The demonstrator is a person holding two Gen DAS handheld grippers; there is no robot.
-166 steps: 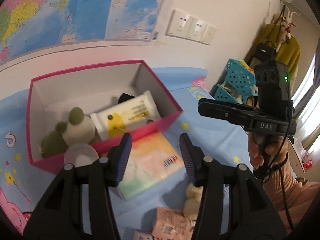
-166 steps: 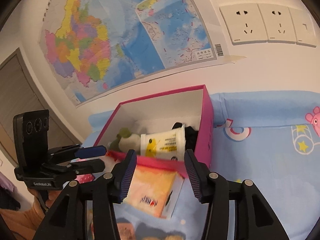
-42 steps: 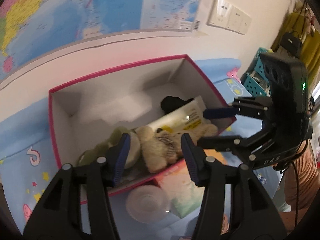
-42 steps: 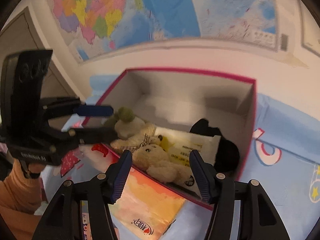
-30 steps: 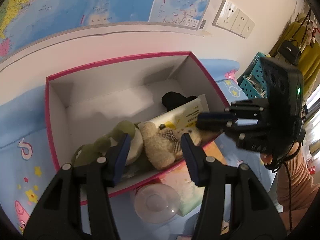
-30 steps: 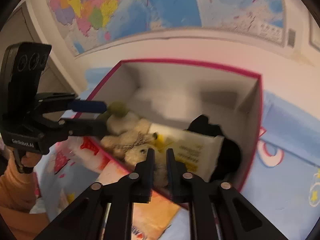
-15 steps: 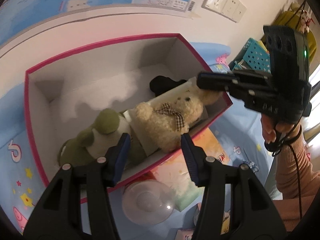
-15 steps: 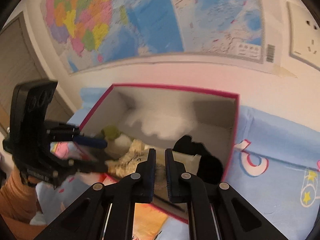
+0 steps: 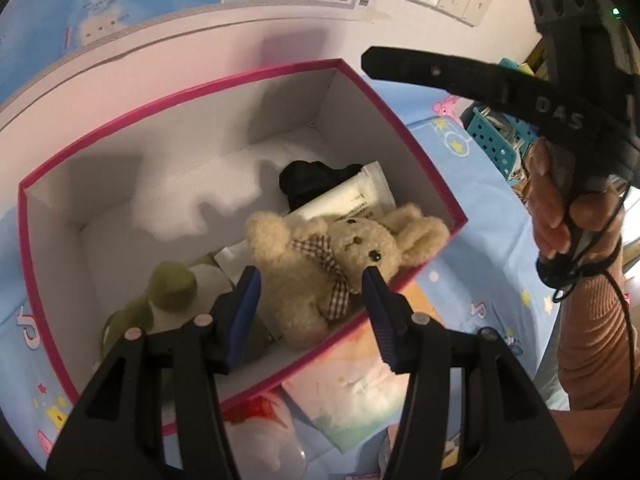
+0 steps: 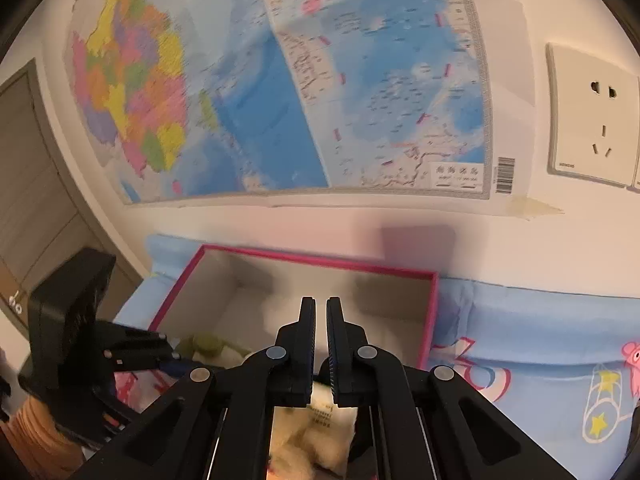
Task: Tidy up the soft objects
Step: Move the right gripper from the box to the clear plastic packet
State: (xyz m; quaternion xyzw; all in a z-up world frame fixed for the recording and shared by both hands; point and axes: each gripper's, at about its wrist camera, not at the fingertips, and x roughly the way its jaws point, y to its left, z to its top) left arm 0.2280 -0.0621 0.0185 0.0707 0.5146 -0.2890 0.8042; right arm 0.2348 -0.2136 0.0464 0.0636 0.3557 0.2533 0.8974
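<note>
Teddy bear (image 9: 340, 256) lies in the pink box (image 9: 420, 144), just ahead of my left gripper (image 9: 310, 280), on its back across a white wipes pack (image 9: 352, 200), its ears up against the box wall nearest my right side. My left jaws stand part open with nothing pressed between them; the bear shows in the gap, but lower down, and I can't see the pads touching it. My right gripper (image 10: 319, 308) is closed and empty — its jaws all but meet, with only the box floor showing past them.

What worries me is how the bear sits. It rides high on the pack and leans toward the wall beside the ears, so I judge that a knock from either gripper could tip it over the rim. In the left view my right gripper hangs over that corner, above and to the right of my left jaws, so a careless swing there is the likeliest cause. Dropping my left jaws straight down could also catch the near wall and drag the box (it looks like light card).

Around it: a green soft toy (image 9: 172, 292) lies to the left of my left jaws, touching the bear's side, and something black (image 9: 312, 180) is tucked beyond the pack. On my side of the box, under my left gripper, lie a pastel packet (image 9: 352, 384) and a clear round lid (image 9: 260, 440) on the blue cloth (image 9: 472, 184). The near wall stands between those and the inside.
</note>
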